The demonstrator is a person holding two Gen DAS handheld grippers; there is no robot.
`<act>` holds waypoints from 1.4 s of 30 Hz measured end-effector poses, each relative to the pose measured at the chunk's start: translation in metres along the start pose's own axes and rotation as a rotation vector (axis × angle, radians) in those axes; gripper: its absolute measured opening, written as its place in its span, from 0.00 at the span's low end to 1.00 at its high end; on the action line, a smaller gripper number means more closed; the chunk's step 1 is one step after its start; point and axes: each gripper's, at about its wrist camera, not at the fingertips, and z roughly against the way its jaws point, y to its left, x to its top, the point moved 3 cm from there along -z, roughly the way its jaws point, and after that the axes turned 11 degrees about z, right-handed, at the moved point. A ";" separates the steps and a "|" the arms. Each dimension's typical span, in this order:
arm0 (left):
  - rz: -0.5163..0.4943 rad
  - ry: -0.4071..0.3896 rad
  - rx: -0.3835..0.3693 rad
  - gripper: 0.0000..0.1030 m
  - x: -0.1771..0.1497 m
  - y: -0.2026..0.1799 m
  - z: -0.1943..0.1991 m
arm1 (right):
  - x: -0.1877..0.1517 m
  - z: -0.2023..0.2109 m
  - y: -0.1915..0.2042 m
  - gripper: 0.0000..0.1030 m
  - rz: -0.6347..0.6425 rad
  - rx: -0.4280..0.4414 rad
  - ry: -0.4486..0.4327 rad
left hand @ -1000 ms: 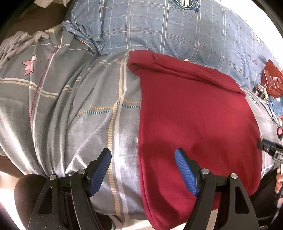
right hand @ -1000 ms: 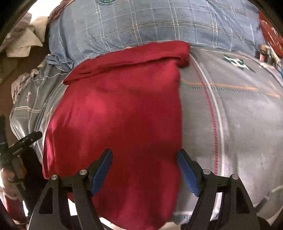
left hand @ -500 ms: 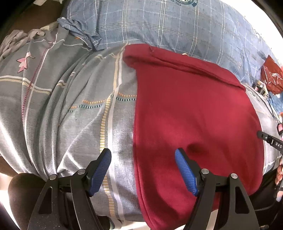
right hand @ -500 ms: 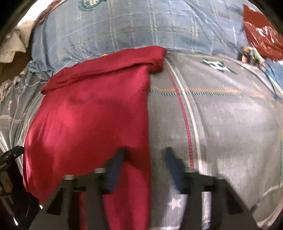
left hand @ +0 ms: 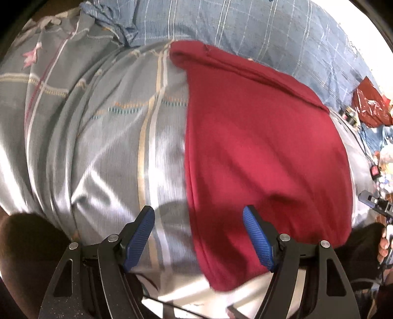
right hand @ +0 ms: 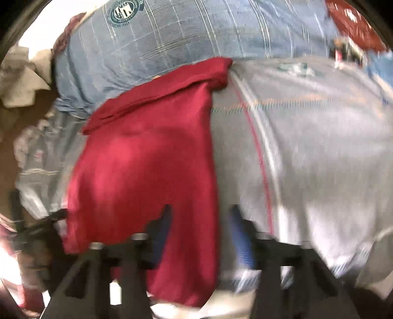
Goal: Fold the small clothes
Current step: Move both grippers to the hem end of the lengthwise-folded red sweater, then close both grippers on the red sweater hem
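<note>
A round dark-green and white printed emblem (right hand: pixel 124 12) sits on the blue checked cotton pillow (right hand: pixel 196 34) in the right wrist view. Its ring of lettering is too small and blurred to read. No other text, number or label is legible.

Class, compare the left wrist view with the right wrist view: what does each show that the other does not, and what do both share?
Left wrist only: a pink star on the grey bedsheet, and the sharp, open left tongs straddling the garment's left edge.
Right wrist only: a round emblem on the blue checked cover, and the blurred right tongs.
Both: the red garment, far edge folded over.
</note>
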 end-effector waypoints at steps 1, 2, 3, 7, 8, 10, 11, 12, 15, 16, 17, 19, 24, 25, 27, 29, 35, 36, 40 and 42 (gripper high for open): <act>-0.001 0.015 -0.005 0.72 -0.004 0.000 0.000 | -0.006 0.003 0.001 0.60 0.007 0.006 0.012; -0.007 0.031 -0.011 0.71 -0.008 0.001 0.000 | -0.013 0.004 0.002 0.60 0.016 0.004 0.032; -0.013 0.040 -0.014 0.71 -0.010 -0.001 0.002 | -0.021 0.005 0.003 0.61 0.019 0.006 0.052; -0.033 0.045 -0.037 0.70 -0.012 -0.006 0.002 | -0.038 0.001 0.000 0.61 -0.001 0.029 0.099; -0.033 0.044 -0.041 0.70 -0.011 -0.006 0.000 | -0.042 -0.001 -0.001 0.61 -0.010 0.030 0.110; -0.032 0.043 -0.047 0.70 -0.010 -0.008 -0.004 | -0.046 -0.005 -0.004 0.61 -0.028 0.039 0.121; -0.041 0.034 -0.040 0.70 -0.010 -0.010 -0.006 | -0.047 -0.007 -0.004 0.61 -0.034 0.039 0.125; -0.053 0.030 -0.038 0.70 -0.011 -0.012 -0.007 | -0.048 -0.009 -0.003 0.61 -0.035 0.038 0.127; -0.062 0.044 -0.055 0.70 -0.011 -0.014 -0.009 | -0.047 -0.013 0.003 0.61 -0.018 0.064 0.131; -0.055 0.052 -0.068 0.70 -0.011 -0.013 -0.009 | -0.046 -0.016 0.004 0.61 -0.014 0.075 0.136; -0.050 0.059 -0.076 0.70 -0.012 -0.012 -0.009 | -0.044 -0.019 0.007 0.61 -0.006 0.090 0.143; -0.039 0.064 -0.084 0.70 -0.010 -0.008 -0.010 | -0.043 -0.022 0.015 0.61 0.020 0.111 0.152; 0.008 0.065 -0.096 0.71 -0.006 -0.003 -0.012 | -0.037 -0.023 0.027 0.62 0.040 0.184 0.134; 0.013 0.064 -0.095 0.72 -0.006 -0.001 -0.012 | -0.036 -0.027 0.026 0.62 0.030 0.168 0.140; 0.017 0.059 -0.086 0.72 -0.009 -0.001 -0.010 | -0.036 -0.029 0.021 0.61 0.014 0.139 0.146; 0.003 0.058 -0.075 0.71 -0.011 -0.003 -0.009 | -0.037 -0.028 0.022 0.63 0.015 0.138 0.144; -0.020 0.051 -0.018 0.11 -0.015 -0.009 -0.009 | -0.038 -0.027 0.032 0.44 0.099 0.094 0.133; 0.004 0.073 -0.043 0.08 -0.015 -0.007 -0.009 | -0.036 -0.024 0.036 0.18 0.120 0.098 0.131; 0.036 0.105 -0.076 0.09 -0.013 -0.002 -0.010 | -0.031 -0.019 0.045 0.15 0.159 0.145 0.103; 0.038 0.109 -0.075 0.16 -0.012 -0.004 -0.012 | -0.032 -0.030 0.042 0.20 0.138 0.134 0.136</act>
